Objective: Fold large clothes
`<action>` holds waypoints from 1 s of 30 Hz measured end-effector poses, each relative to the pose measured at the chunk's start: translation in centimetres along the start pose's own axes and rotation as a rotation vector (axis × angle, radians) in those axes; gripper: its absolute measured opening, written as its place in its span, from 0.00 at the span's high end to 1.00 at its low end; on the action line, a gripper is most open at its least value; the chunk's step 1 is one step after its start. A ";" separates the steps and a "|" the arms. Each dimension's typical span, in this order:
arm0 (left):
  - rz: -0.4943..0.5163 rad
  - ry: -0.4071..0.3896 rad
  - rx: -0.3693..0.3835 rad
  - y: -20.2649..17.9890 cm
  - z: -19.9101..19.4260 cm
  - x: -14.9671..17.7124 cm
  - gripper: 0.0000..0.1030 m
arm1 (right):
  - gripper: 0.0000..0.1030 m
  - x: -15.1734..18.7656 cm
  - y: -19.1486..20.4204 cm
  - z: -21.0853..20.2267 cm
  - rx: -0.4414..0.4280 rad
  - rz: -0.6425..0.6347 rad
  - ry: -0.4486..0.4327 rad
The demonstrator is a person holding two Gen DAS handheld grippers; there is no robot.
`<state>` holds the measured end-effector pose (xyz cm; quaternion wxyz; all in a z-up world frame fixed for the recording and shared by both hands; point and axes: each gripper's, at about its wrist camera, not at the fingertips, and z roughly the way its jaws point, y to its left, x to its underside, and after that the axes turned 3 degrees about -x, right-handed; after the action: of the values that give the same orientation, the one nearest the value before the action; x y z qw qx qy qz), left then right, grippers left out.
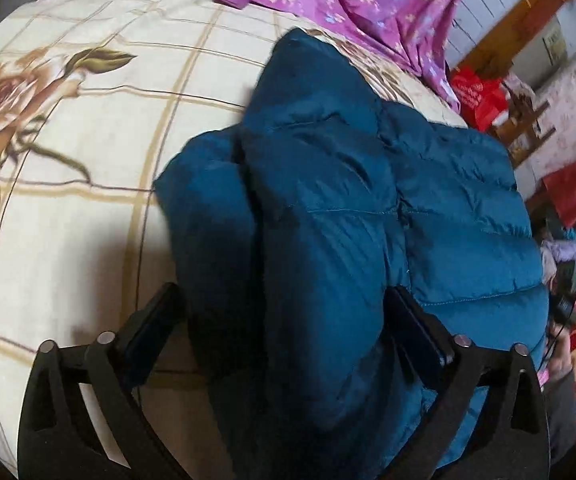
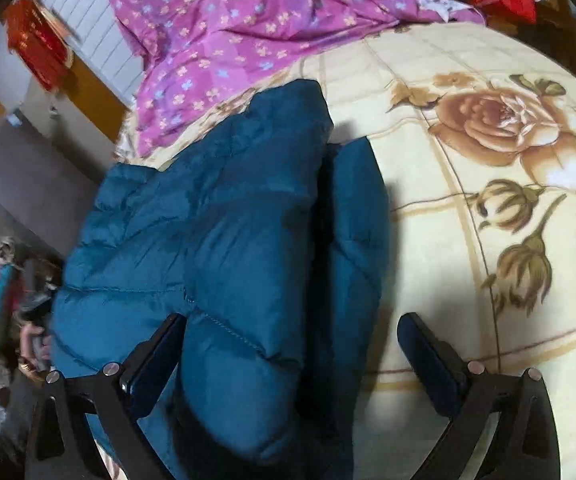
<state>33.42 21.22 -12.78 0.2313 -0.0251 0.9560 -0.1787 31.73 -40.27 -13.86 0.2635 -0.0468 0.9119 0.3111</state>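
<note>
Teal puffer jacket (image 1: 327,200) lies bunched on the floral bedsheet (image 1: 88,140). Your left gripper (image 1: 284,320) and right gripper (image 2: 291,344) both stand wide, straddling its folds. Expect it light, springy, slick; pinch at the stitched seams.

teal puffer jacket (image 1: 327,200) lies folded, bunched on the bed.

The left gripper (image 1: 284,320) is matte black, with two flat dark pads on its fingers (image 1: 150,330) and triangular cut-outs in the angled struts behind them. Round silver pins cap the joints of each strut. The right gripper (image 2: 291,348) has the same black frame, silver pins and cut-outs, and its finger pads (image 2: 431,356) look dark blue and glossy.
</note>
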 end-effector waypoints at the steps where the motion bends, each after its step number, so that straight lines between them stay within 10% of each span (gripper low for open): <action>1: -0.001 -0.001 0.006 0.0 0.1 -0.2 0.01 | 0.00 -0.2 -0.1 0.1 -0.021 -0.008 0.007; 4: -0.009 -0.010 0.049 -0.2 0.2 -0.4 0.09 | 0.00 -1.0 -0.6 0.8 -0.134 0.011 0.018; 7: -0.011 -0.033 0.102 -0.3 -0.2 -0.2 0.50 | 0.06 -1.4 -0.4 1.6 -0.198 0.000 0.022; 12: 0.049 -0.100 0.041 -2.2 -1.9 0.2 0.78 | 0.52 -1.0 2.1 0.8 -0.168 -0.125 0.004; 22: 0.037 -0.301 0.051 -4.9 -8.4 2.3 0.84 | 0.70 -0.4 10.0 -5.4 0.066 -0.363 -0.205; 30: 0.064 -0.269 0.084 -7.9 -9.4 5.6 0.83 | 0.71 0.8 10.2 -10.7 0.062 -0.405 -0.216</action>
<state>23.87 16.23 -4.64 0.3636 -0.0088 0.9084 -0.2061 23.67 -38.33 -1.63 0.4181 -0.1871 0.8595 0.2268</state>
